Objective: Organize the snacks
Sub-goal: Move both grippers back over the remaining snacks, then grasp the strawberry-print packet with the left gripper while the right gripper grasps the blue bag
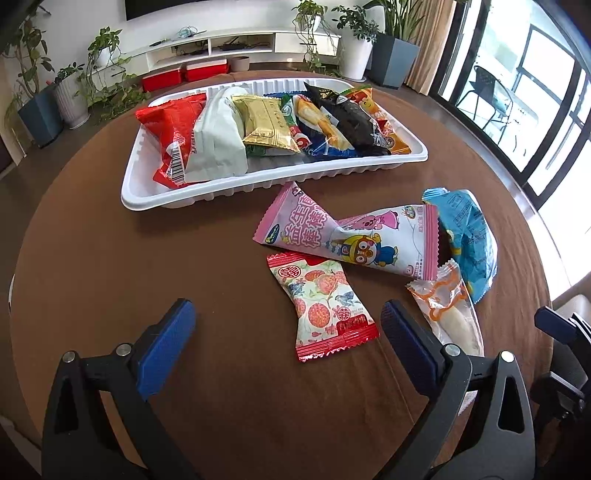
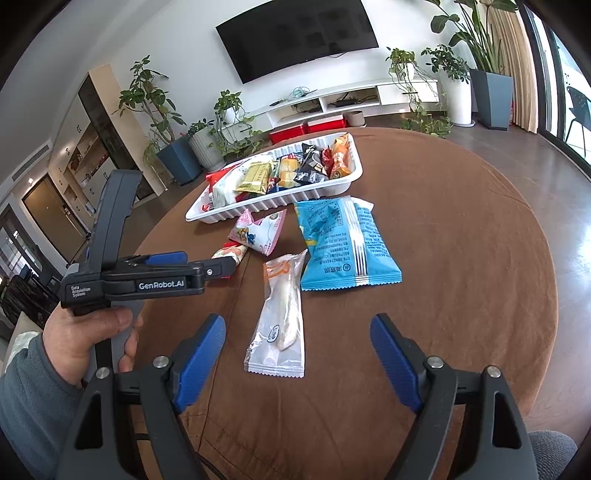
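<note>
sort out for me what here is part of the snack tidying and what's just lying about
Part of the job:
white tray
pink packet
blue bag
clear packet
red-edged fruit packet

Lying about:
potted plants
TV
red boxes

Daylight is pouring in from the windows (image 1: pixel 524 96) on my right, blowing out to white there and glaring off the glossy floor (image 2: pixel 546 166). It is lighting the brown table (image 1: pixel 92 240) evenly, with soft, faint shadows under the packets. The fisheye lenses are bending the room's straight lines and darkening both pictures' corners, while the middle is staying sharp.
</note>
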